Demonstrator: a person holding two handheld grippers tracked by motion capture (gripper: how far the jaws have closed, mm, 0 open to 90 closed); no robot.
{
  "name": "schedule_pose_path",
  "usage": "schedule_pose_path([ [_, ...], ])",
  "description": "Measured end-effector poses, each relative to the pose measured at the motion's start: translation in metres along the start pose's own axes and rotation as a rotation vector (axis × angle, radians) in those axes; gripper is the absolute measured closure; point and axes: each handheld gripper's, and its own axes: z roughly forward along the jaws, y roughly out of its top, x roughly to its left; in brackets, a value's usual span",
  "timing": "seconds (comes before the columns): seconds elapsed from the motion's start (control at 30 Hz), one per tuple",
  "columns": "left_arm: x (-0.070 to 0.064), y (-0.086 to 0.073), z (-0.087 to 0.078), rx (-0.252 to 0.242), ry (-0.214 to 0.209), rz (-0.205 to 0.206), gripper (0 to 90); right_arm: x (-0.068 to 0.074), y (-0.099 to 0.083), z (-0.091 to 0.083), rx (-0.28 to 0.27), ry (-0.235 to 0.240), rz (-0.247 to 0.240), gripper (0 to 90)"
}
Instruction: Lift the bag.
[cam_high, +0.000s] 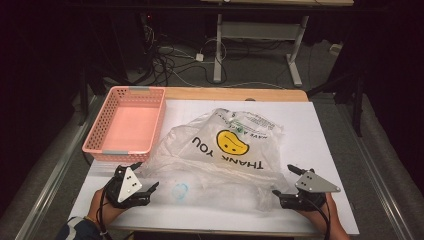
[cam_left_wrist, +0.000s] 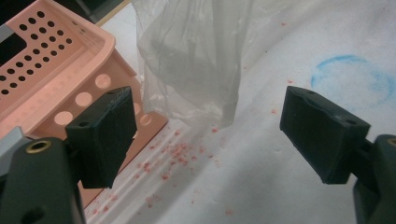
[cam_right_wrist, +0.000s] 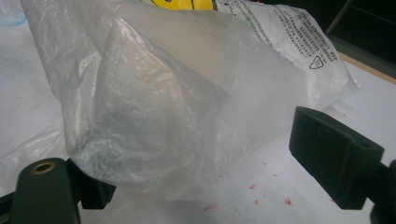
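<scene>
Both jaws spread: left hand-held gripper (cam_high: 145, 176) beside plastic bag (cam_high: 220, 150), right hand-held gripper (cam_high: 283, 179) at bag's corner, pink basket (cam_high: 102, 145) left.

The table (cam_high: 320, 130) is being lit from above while the surroundings are being left dark; nearby gripper jaws are being rendered softly blurred.

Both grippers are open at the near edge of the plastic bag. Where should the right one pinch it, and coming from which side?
Pinch the raised, crumpled fold of the plastic bag at its near right corner. That fold already stands up off the white sheet between the open jaws of the right gripper. Likely best to come low from the near side and close there; the flat printed middle offers no edge.
</scene>
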Motion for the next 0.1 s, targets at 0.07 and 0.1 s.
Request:
schedule_pose_path([
  [0.07,0.0003,0.0001,0.0001,0.001,0.001,-0.001,18.2,0.0001,0.0000,0.0004,0.002,0.000,-0.001,16.5],
  [0.1,0.0004,0.0003,0.0002,0.001,0.001,-0.002,18.2,0.0002,0.0000,0.0006,0.003,0.001,0.002,16.5],
])
